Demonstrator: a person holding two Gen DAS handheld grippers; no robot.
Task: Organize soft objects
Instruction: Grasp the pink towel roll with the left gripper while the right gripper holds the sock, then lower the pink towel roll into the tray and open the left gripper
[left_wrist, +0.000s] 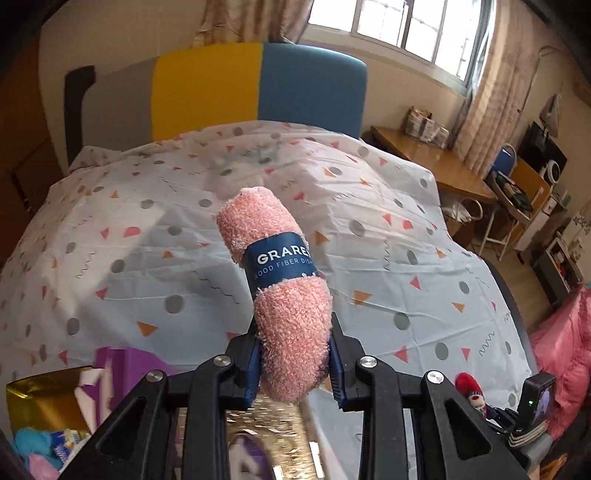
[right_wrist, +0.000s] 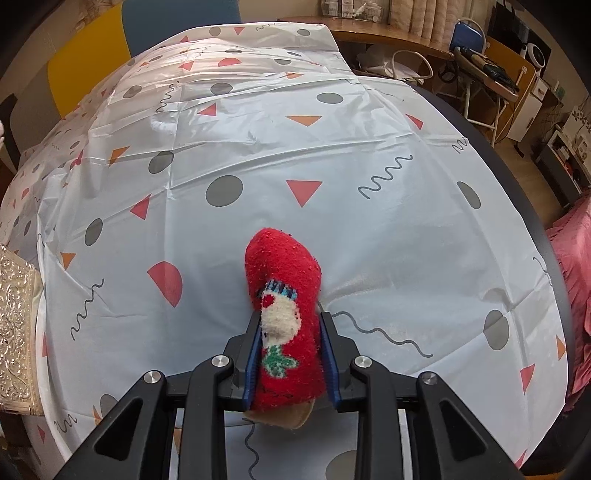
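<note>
Open tablecloth (right_wrist: 369, 147) stretches ahead of both jaws; a gold box (right_wrist: 16, 325) blocks the left edge.

Daylit window (left_wrist: 402, 26); wooden desk (left_wrist: 428, 162)

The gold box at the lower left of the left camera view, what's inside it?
Inside the gold box a turquoise fluffy item, something pink and a small printed packet show. The left tool, shut on a pink rolled cloth, hides the rest.
</note>
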